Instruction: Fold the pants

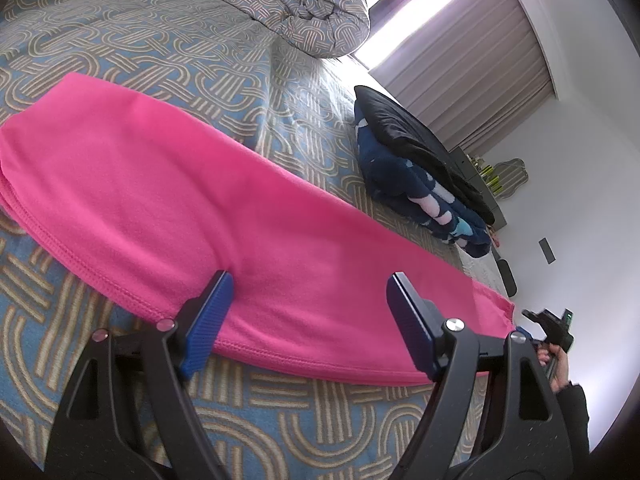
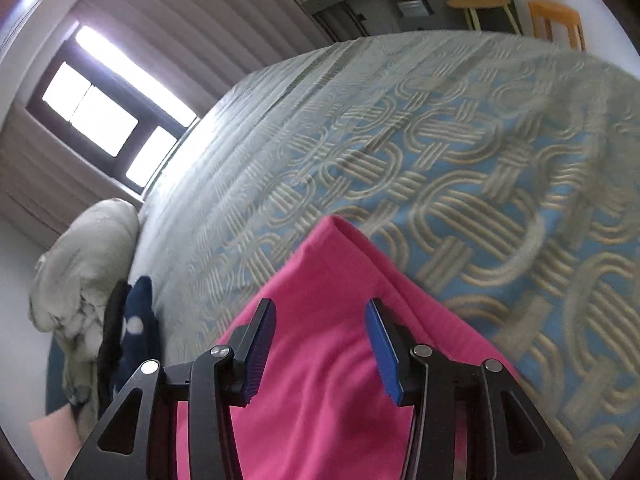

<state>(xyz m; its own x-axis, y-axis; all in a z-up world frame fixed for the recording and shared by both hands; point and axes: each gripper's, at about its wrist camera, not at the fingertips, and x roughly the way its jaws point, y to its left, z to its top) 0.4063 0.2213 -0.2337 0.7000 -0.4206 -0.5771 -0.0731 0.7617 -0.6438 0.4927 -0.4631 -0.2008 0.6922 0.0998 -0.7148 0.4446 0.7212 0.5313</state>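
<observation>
Both sets of jaws released over the long bright-pink fleece pants (image 1: 224, 216); could bunch if gripped unevenly.

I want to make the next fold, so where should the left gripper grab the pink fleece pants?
Probably the stitched long edge of the pink fleece pants nearest the open left gripper, coming in low from the near side. That seam lies flat on the patterned bedspread, right between the spread fingers.
</observation>
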